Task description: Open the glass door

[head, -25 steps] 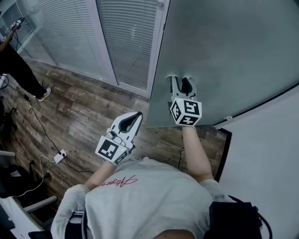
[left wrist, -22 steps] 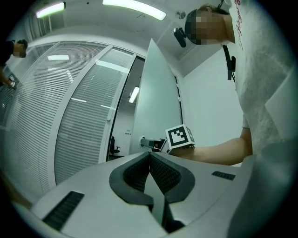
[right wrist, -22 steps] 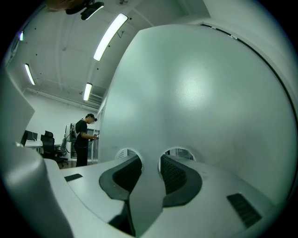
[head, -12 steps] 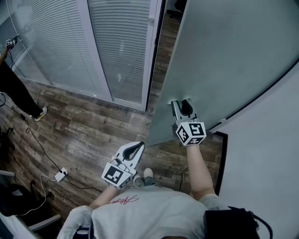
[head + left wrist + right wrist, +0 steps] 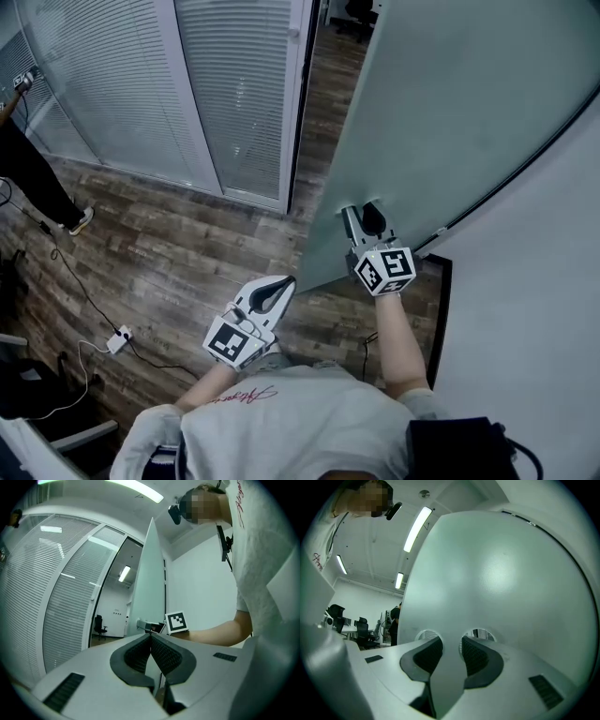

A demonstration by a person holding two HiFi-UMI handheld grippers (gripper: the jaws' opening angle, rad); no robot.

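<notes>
While the right gripper has its jaws moderately apart with nothing caught between them, their tips appear to rest flat against the frosted face of the glass door, dead ahead. Two small round clear patches show in the panel just behind the tips; what they are I cannot tell. In the head view the right gripper meets the glass door low on the panel, a little in from its free upright edge, which lies to the left of the jaws. The far side of the door runs along the white wall on the right.

The door stands partly swung, leaving an open doorway gap between its edge and the blind-covered glass partition.

The left gripper hangs lower and to the left over the wood floor, apart from the door, jaws closed tip to tip and empty.

The right hand is clearly the nearer one. Pressing on, straight away from the person, should widen the gap.
</notes>
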